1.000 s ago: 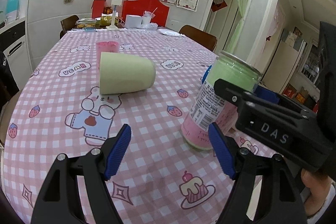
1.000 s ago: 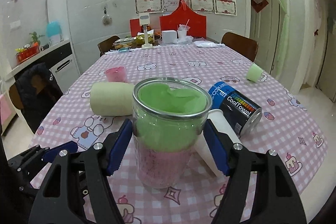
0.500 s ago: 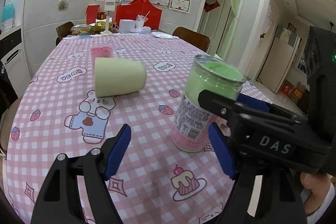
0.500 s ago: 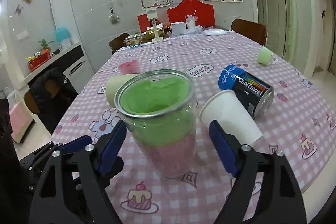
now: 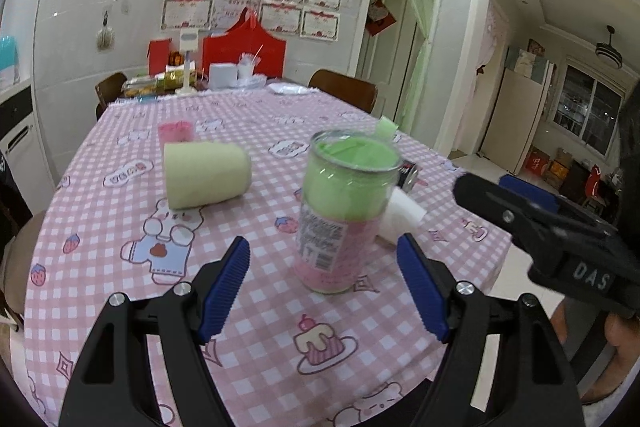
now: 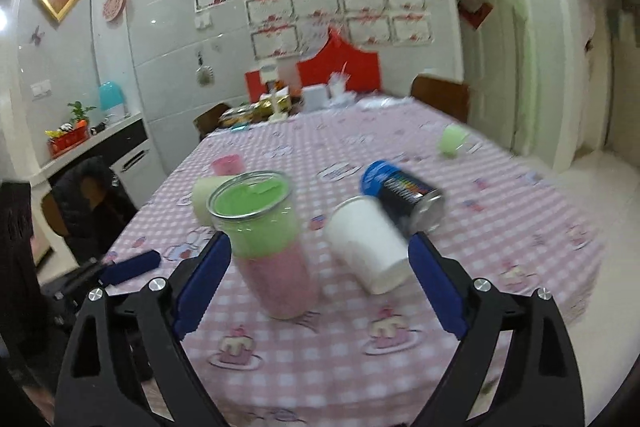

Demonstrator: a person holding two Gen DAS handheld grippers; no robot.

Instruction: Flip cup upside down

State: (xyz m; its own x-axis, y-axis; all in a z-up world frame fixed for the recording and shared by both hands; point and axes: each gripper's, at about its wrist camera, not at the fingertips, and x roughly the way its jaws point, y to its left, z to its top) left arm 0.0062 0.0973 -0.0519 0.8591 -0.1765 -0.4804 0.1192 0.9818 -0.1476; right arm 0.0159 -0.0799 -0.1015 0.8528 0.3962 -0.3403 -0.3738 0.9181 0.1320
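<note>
A clear cup (image 5: 342, 211) with a green upper half, pink lower half and a green top stands on the pink checked tablecloth (image 5: 120, 307); it also shows in the right wrist view (image 6: 266, 239). My left gripper (image 5: 324, 285) is open, just in front of the cup and apart from it. My right gripper (image 6: 318, 287) is open and empty, pulled back from the cup. The right gripper's body (image 5: 560, 239) shows at the right of the left wrist view.
A pale yellow cup (image 5: 206, 173) lies on its side at left, a small pink cup (image 5: 175, 131) behind it. A white paper cup (image 6: 370, 245) and a blue can (image 6: 404, 197) lie right of the clear cup. A small green cup (image 6: 452, 141) sits far right. Clutter stands at the table's far end.
Both grippers have drawn back and up from the clear cup. The right gripper, whose fingers stood close on either side of the cup, is now clear of it. The cup stays standing.
</note>
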